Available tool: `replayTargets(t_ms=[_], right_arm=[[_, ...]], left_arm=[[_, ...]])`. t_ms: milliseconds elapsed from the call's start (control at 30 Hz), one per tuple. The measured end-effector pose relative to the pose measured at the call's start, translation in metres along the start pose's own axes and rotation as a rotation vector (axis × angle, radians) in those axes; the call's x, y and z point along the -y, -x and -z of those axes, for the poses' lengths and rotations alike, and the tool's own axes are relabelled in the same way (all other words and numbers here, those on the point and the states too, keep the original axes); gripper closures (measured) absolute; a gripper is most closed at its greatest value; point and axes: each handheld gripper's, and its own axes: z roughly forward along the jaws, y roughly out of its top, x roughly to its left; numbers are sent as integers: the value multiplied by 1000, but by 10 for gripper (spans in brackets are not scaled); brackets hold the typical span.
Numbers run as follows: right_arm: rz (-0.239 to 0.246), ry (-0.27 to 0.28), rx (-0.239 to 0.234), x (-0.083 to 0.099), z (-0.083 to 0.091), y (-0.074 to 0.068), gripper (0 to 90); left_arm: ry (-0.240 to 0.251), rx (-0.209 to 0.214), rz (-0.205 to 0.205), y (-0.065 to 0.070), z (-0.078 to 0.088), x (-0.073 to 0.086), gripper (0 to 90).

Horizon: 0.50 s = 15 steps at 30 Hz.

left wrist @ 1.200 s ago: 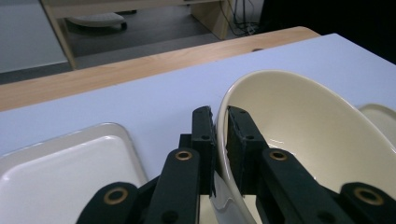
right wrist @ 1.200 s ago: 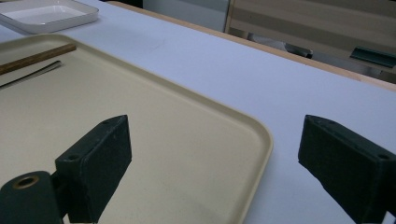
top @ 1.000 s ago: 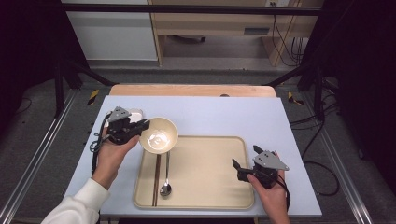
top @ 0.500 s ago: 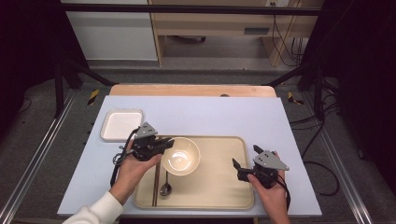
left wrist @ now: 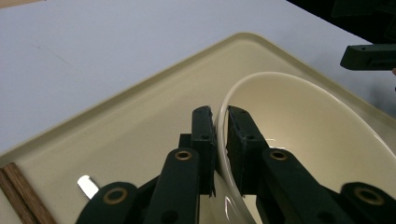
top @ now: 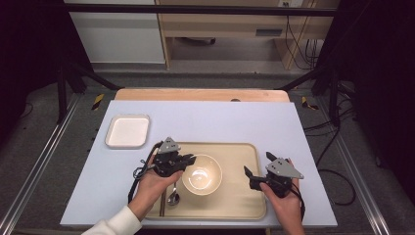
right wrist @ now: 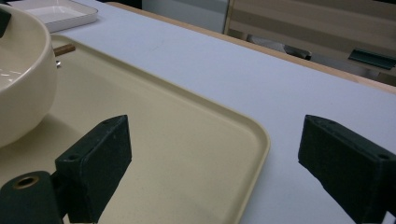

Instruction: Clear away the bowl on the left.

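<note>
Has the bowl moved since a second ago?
Yes. The bowl, clamped at its rim by the left gripper, went from beside the white dish rightward and toward the person, over the tray.

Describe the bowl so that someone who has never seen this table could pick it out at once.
On the pale blue table stands a beige tray. The bowl sits on it left of centre, its rim pinched by the left hand-held gripper. It is the one round, deep, cream dish, unlike the flat square white dish off the tray.
</note>
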Motion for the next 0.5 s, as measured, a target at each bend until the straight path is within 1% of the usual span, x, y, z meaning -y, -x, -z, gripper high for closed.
replayTargets(t_ms=[67,167,233,300,367,467,500], right_arm=[[-3,0,0,0,0,0,100],[2,-1,0,0,0,-1,100],[2,0,-1,0,0,-1,99],[2,-2,-1,0,0,-1,99],[3,-2,-1,0,0,-1,99],[3,-4,-3,0,0,-1,99],[1,-4,-4,0,-1,-1,99]], left_arm=[[-5,0,4,0,-1,2,814],[-15,-6,-2,0,-3,5,814],[-19,-4,3,-1,-3,8,813],[-15,3,23,-3,-3,10,813],[-12,4,31,-5,-3,11,814],[-16,6,34,-8,-4,12,817],[-23,3,28,-9,-4,12,818]])
